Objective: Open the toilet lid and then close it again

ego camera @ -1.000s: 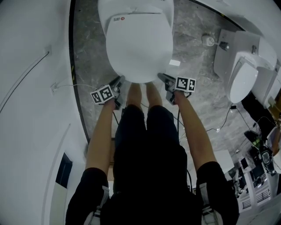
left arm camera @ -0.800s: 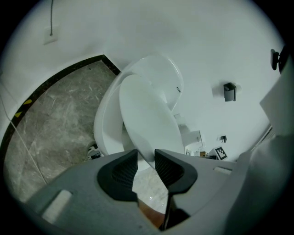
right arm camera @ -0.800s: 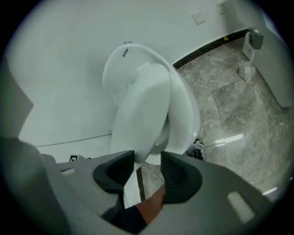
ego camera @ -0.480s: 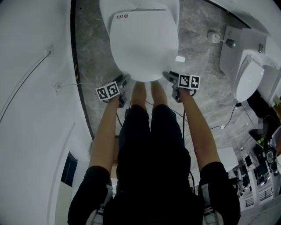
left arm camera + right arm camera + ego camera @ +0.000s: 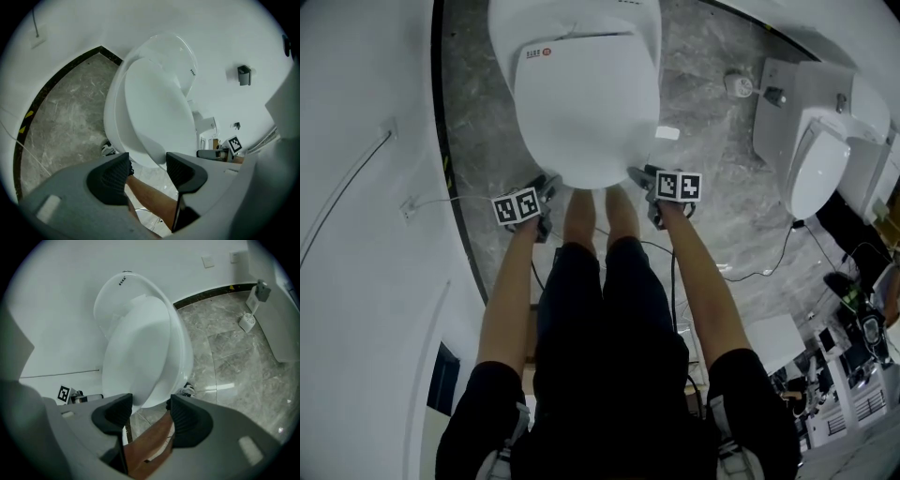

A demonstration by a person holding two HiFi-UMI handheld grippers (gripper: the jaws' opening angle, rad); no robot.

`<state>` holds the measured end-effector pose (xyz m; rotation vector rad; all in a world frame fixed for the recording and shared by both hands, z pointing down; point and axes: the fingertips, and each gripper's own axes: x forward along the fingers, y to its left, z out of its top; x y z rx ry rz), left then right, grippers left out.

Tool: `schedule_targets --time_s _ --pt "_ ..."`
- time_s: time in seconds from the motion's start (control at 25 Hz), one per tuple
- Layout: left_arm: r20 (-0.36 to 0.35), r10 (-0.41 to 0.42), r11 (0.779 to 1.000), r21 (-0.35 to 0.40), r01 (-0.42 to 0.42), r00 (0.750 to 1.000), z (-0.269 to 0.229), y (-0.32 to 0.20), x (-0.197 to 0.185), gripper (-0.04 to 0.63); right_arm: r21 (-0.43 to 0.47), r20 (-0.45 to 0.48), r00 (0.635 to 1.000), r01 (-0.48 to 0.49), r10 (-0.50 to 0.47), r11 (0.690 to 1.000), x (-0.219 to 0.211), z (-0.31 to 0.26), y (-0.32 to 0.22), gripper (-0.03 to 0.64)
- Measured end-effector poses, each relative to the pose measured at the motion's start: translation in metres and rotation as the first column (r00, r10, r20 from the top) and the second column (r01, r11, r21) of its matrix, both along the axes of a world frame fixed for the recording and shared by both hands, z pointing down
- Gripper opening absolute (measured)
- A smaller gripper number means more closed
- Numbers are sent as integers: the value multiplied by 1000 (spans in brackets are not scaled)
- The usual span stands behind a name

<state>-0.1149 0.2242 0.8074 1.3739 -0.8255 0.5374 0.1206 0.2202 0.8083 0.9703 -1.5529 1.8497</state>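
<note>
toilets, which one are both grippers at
The toilet straight ahead, its front edge flanked by the left gripper and right gripper; the other toilet stands far right.

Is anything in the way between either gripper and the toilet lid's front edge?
Nothing visible. The left gripper and right gripper, jaws just opened and gripping nothing, hang right by the closed toilet lid at its front edge. The person's legs stand beside them, not between.
</note>
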Motion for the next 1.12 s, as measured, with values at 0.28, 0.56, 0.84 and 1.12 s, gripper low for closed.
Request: schedule_targets --time_s 0.28,0.56,0.84,1.12 --pt "8 53 998 -16 -53 999 23 3 1 238 0 -12 1000 -10 10 1000 1 23 4 253" --pt "12 34 999 -26 -34 999 43 8 -1 238 4 -13 999 -33 33 999 1 44 8 255" --pt "37 26 999 -42 -24 999 60 7 -2 238 -1 -36 999 8 -8 1000 1 61 7 256" --pt "61 59 996 -64 -55 996 74 8 -4 238 -16 -53 998 36 -37 999 0 75 8 256"
